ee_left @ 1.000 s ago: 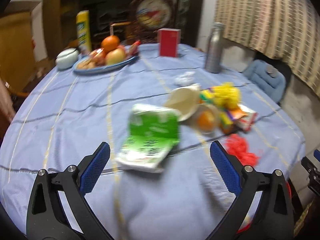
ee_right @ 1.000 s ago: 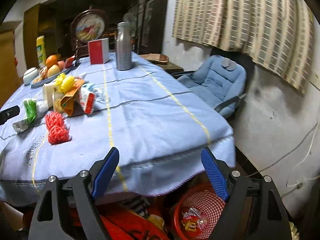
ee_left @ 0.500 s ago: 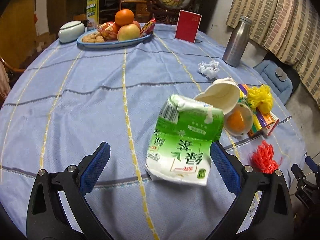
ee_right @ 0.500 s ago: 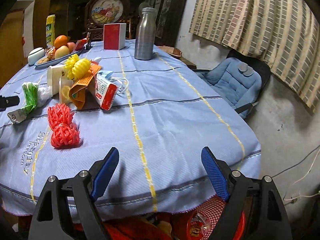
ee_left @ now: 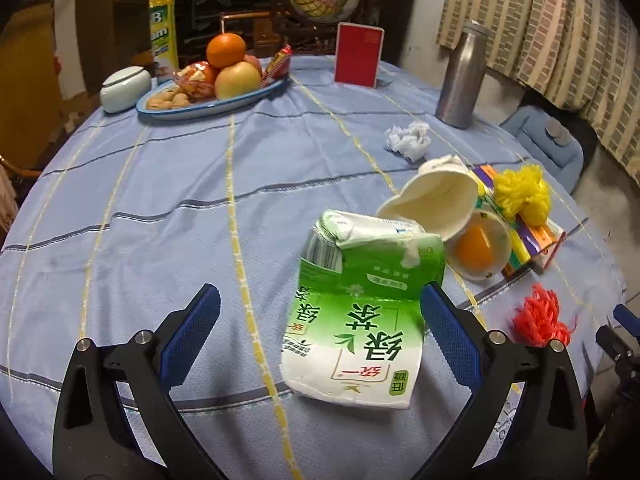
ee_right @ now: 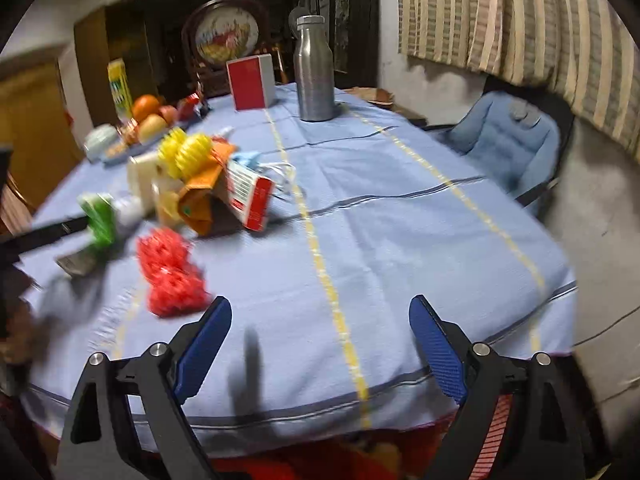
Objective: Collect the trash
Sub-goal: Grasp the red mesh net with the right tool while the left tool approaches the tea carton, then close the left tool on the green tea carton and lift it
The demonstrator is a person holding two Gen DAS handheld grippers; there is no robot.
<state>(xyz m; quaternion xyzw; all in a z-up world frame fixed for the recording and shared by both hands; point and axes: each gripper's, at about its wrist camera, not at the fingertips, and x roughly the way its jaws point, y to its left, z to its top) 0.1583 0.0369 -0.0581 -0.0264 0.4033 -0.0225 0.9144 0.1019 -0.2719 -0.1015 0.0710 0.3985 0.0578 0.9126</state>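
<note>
The crumpled green tea carton (ee_left: 360, 312) lies flat on the blue tablecloth (ee_left: 160, 208) at lower centre of your left view, its right edge just beside the right pad of your left claw (ee_left: 320, 326), which is spread wide and pinching nothing. Behind it, upper right, lies a tipped paper cup (ee_left: 432, 204). Your right claw (ee_right: 320, 338) is opening over bare cloth, the red mesh (ee_right: 172, 280) to its left.
</note>
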